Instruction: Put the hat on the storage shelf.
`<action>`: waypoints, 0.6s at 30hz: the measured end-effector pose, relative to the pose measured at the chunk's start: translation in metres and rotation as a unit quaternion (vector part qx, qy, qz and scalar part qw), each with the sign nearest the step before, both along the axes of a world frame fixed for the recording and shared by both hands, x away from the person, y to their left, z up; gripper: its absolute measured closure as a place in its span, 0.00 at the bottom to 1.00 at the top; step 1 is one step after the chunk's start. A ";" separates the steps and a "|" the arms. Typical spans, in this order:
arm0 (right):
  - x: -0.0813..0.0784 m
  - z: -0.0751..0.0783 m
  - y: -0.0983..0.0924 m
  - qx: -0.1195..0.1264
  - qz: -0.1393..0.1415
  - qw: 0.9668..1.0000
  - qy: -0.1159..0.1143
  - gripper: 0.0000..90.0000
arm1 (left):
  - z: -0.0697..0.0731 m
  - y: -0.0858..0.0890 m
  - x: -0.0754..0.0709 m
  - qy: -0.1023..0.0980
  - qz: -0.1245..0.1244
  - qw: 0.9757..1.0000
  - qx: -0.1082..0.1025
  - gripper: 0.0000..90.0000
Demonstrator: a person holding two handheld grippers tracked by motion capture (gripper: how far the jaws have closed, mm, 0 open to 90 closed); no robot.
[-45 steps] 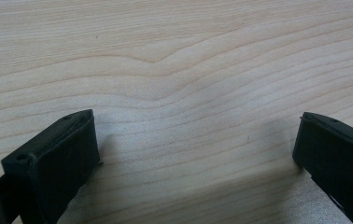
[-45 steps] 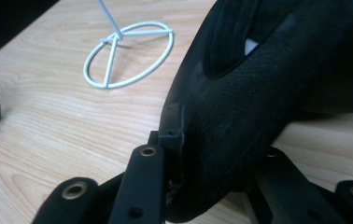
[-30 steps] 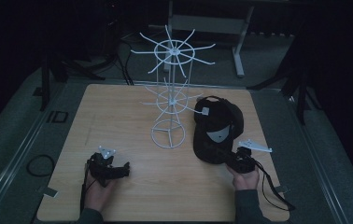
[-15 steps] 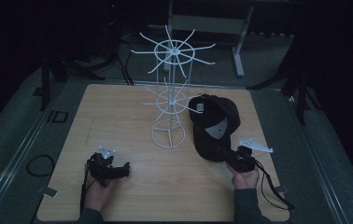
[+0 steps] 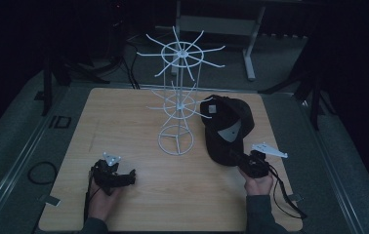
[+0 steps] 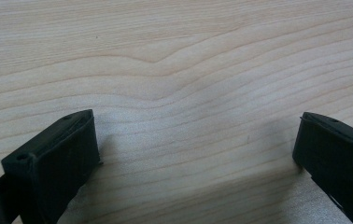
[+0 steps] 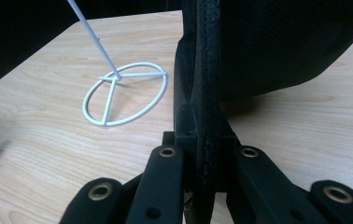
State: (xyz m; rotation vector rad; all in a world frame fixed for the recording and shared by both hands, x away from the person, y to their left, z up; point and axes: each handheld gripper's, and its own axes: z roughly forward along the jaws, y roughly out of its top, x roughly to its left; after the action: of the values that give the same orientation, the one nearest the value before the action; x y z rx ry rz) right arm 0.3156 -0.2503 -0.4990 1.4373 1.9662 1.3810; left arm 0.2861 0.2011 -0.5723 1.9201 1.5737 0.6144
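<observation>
My right gripper [image 7: 201, 154], jaws just closed on the black cap's [image 5: 224, 129] brim, can lift it toward the white rack [image 5: 178, 105]; left gripper [image 5: 133, 176] gapes wide.

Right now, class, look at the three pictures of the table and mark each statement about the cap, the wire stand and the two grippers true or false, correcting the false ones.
1. The right gripper has its jaws shut on the black cap's brim. True.
2. The black cap hangs from an arm of the white wire stand. False: it is beside the stand, held by its brim, on no arm.
3. The left gripper holds a second cap. False: its jaws stand open over bare wood.
4. The white wire stand stands upright on the wooden table. True.
5. The stand's round base lies under the cap. False: it sits uncovered beside it.
</observation>
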 end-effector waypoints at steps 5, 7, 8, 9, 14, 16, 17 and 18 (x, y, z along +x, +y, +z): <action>0.001 0.003 -0.001 -0.003 -0.001 1.000 -0.003 0.96 | 0.000 0.000 0.000 0.000 0.000 1.000 0.000 0.00; 0.002 0.005 -0.002 -0.007 -0.001 1.000 -0.006 0.96 | 0.000 0.000 0.000 0.000 0.000 1.000 0.000 0.00; 0.002 0.006 -0.002 -0.008 -0.001 1.000 -0.005 0.96 | 0.000 0.000 0.000 0.000 0.000 1.000 0.000 0.00; 0.002 0.006 -0.002 -0.008 -0.001 1.000 -0.005 0.96 | 0.000 0.000 0.000 0.000 0.000 1.000 0.000 0.00; 0.005 0.009 -0.004 -0.015 0.000 1.000 -0.009 0.96 | 0.000 0.000 0.000 0.000 0.000 1.000 0.000 0.00; 0.005 0.011 -0.004 -0.018 0.000 1.000 -0.010 0.96 | 0.000 0.000 0.000 0.000 0.000 1.000 0.000 0.00; 0.005 0.011 -0.004 -0.018 0.000 1.000 -0.010 0.96 | 0.000 0.000 0.000 0.000 0.000 1.000 0.000 0.00; 0.006 0.012 -0.005 -0.019 0.000 1.000 -0.012 0.96 | 0.000 0.000 0.000 -0.001 0.000 1.000 -0.001 0.00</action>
State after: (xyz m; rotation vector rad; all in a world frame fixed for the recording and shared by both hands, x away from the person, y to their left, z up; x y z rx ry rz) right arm 0.3212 -0.2552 -0.4869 1.3975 1.9679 1.3468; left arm 0.2862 0.2010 -0.5724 1.9175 1.5734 0.6144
